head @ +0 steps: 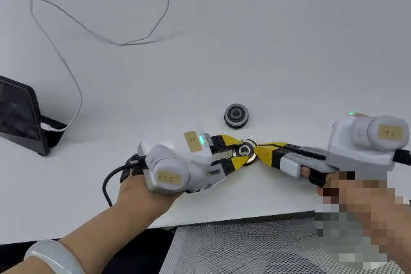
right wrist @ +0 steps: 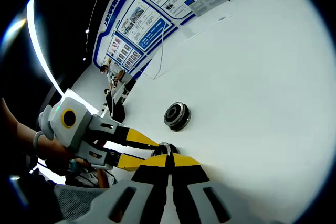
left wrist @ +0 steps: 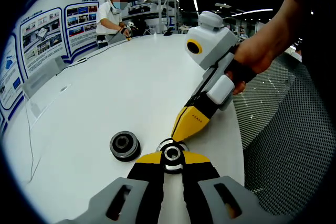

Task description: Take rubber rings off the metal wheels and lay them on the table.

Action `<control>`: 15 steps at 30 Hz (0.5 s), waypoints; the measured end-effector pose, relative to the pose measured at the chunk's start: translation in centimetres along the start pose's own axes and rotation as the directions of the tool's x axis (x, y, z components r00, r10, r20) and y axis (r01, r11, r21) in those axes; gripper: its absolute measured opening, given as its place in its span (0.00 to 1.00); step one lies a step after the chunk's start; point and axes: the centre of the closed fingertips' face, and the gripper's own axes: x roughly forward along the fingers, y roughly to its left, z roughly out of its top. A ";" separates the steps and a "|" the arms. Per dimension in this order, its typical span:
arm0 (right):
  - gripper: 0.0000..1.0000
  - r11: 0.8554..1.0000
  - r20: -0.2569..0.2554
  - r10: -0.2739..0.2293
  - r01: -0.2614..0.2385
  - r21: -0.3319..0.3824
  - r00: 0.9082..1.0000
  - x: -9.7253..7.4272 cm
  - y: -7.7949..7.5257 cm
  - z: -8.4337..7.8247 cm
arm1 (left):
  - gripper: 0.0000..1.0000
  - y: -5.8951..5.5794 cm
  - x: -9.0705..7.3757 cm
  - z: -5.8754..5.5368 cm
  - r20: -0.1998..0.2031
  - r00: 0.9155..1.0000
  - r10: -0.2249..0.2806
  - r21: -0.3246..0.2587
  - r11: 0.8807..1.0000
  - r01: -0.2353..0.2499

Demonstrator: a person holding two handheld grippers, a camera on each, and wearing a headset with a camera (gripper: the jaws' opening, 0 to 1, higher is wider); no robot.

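A small metal wheel (head: 244, 151) with a black rubber ring sits between the yellow tips of my left gripper (head: 237, 153), which is shut on it just above the white table (head: 257, 43). In the left gripper view the wheel (left wrist: 172, 153) is clamped between the jaws of the left gripper (left wrist: 172, 158). My right gripper (head: 258, 153) comes in from the right, its jaws pressed together on the wheel's rim, apparently pinching the ring. In the right gripper view the right gripper (right wrist: 168, 157) meets the wheel (right wrist: 163, 147). A second wheel (head: 236, 115) with its ring lies flat on the table behind.
A black tablet (head: 19, 120) stands at the left edge with a white cable (head: 64, 62) running across the table's back. A grey mesh surface (head: 257, 248) lies below the table's front edge. A person (left wrist: 113, 17) stands far off at another bench.
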 end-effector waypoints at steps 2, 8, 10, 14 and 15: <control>0.03 1.000 -0.005 -0.005 0.005 -0.015 1.000 0.2 -0.3 -0.1 | 0.12 0.0 0.0 0.0 0.001 1.000 0.000 0.000 1.000 0.000; 0.02 1.000 -0.010 -0.005 0.005 -0.028 1.000 0.1 0.1 0.0 | 0.12 0.0 0.0 0.0 0.001 1.000 0.000 0.000 1.000 0.000; 0.02 1.000 -0.012 -0.005 0.004 -0.031 1.000 0.1 0.2 0.0 | 0.12 0.0 0.0 0.0 0.001 1.000 0.000 -0.001 1.000 0.000; 0.02 0.999 -0.014 -0.001 0.001 -0.033 1.000 0.1 0.5 0.1 | 0.12 0.0 0.0 0.0 0.002 1.000 0.000 -0.001 1.000 0.000; 0.02 0.999 -0.015 -0.001 0.001 -0.034 1.000 0.1 0.5 0.1 | 0.12 0.0 0.0 0.0 0.002 1.000 0.001 -0.001 1.000 -0.001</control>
